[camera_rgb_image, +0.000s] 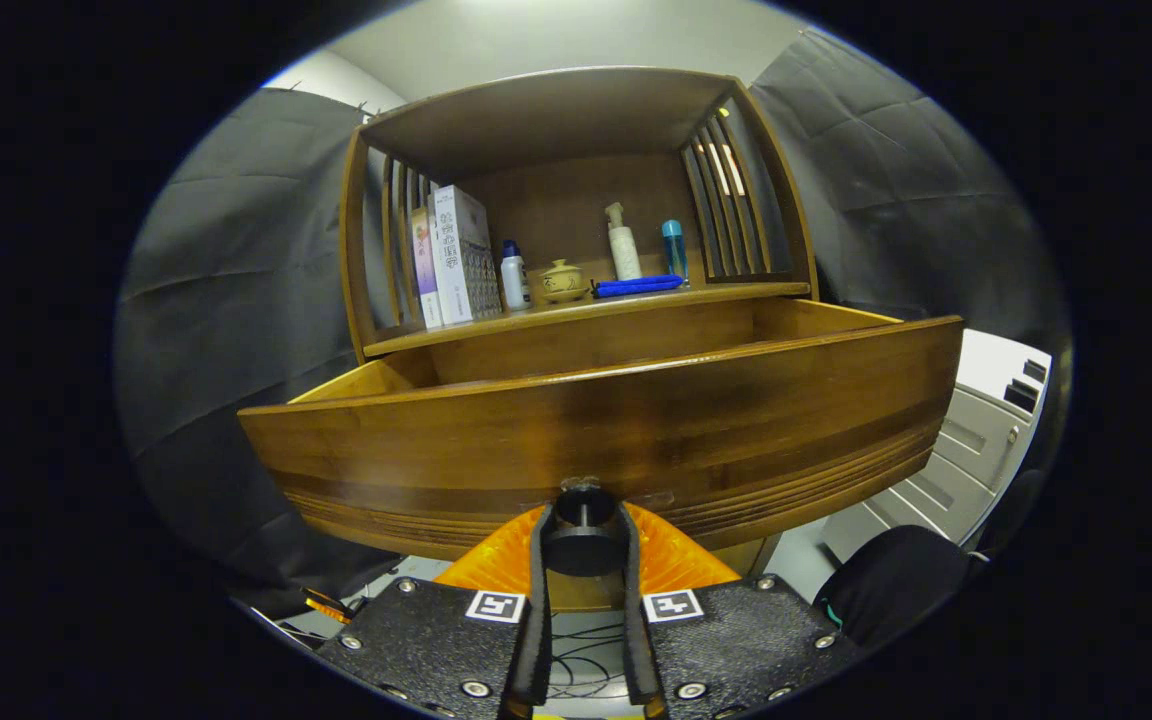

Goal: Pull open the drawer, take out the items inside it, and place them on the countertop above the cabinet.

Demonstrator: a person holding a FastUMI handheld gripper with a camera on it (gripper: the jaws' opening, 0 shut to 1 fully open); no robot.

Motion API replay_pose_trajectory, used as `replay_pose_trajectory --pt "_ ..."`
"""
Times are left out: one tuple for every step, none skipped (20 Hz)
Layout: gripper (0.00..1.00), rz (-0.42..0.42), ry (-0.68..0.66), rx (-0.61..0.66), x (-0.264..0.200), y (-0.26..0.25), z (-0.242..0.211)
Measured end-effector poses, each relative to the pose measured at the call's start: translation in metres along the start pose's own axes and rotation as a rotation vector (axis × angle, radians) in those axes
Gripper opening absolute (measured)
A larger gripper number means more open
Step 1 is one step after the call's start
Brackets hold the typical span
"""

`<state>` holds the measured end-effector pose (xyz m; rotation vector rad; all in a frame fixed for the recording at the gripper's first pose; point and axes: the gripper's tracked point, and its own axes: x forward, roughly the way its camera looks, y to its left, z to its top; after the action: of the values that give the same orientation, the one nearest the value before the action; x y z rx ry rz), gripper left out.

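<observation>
Gripper view showed the gripper (584, 540) squeezed shut on the knob (584, 528) of the drawer (616, 420), which stood pulled out, wide and sideways, just ahead of the fingers.

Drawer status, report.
Gripper shut on round dark knob. Brown wooden drawer pulled open, contents hidden behind its front. Nothing in the way.

Grey filing cabinet (976, 450), low, beside the wooden unit. Dark cloth wall (236, 300) behind and to both sides. Tangle of black cables (581, 660) on the floor.
</observation>
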<state>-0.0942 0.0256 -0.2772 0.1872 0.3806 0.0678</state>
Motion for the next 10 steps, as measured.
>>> replay_pose_trajectory --pt "0.32 -0.012 0.027 -0.001 -0.001 0.0 -0.003" --pt "0.41 -0.003 0.019 -0.011 -0.007 0.003 0.003" --pt "0.5 0.007 -0.03 -0.004 -0.014 0.007 0.018" --pt "0.59 0.019 -0.071 0.019 -0.018 0.012 0.033" --pt "0.68 0.027 -0.103 0.041 -0.022 0.014 0.041" --pt "0.77 0.045 -0.123 0.041 -0.027 0.018 0.05" --pt "0.86 0.05 -0.129 0.021 -0.033 0.02 0.055" --pt "0.96 0.048 -0.134 -0.001 -0.037 0.018 0.064" --pt "0.96 0.056 -0.149 -0.02 -0.04 0.021 0.077" --pt "0.96 0.063 -0.172 -0.035 -0.04 0.024 0.093"
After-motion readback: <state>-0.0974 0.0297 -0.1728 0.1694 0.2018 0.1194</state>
